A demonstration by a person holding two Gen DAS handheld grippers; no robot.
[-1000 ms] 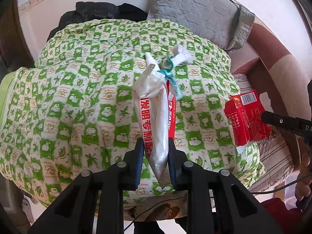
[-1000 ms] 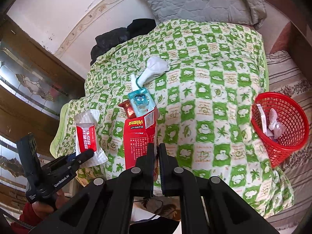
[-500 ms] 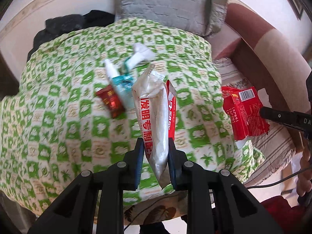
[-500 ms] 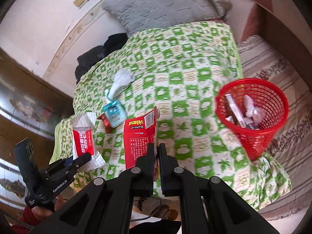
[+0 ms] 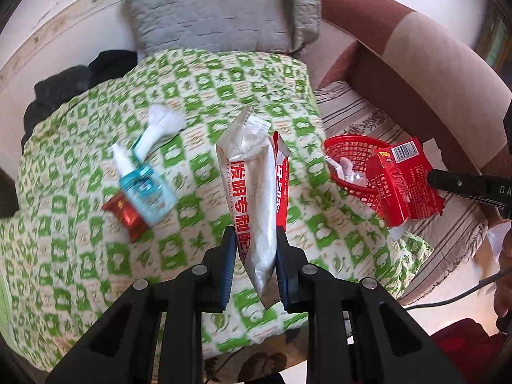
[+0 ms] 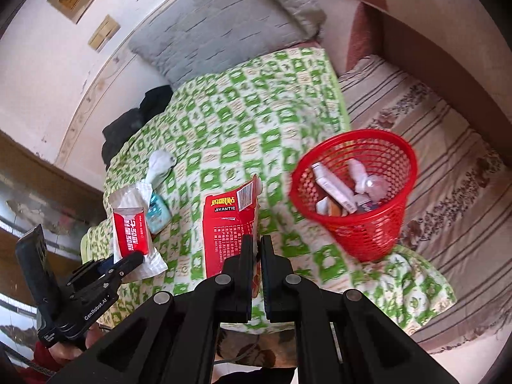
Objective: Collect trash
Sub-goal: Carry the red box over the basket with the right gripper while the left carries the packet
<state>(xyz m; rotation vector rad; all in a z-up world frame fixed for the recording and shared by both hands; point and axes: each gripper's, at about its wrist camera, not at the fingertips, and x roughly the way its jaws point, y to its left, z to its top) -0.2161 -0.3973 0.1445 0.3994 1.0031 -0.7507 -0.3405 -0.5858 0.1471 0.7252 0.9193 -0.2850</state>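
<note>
The left gripper pinches a silver-and-red foil sachet upright between its fingers, while the right gripper clamps a flattened red JIYANTIE carton, with the red mesh wastebasket just right of its fingertips, on the green-checked quilt.

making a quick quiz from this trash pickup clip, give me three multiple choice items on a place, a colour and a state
1. Where does the red mesh plastic basket stand?
A. on the bed, at the green checked blanket's edge
B. on the grey pillow
C. on the floor

2. What colour is the flattened cardboard box in the right gripper?
A. blue
B. red
C. white

3. What state is the left gripper in?
A. open, empty
B. shut on nothing
C. shut on the silver and red foil pouch

Answers: 1 A, it sits on the bedding; 2 B, red printed faces; 3 C, pouch pinched between its fingers.
</note>
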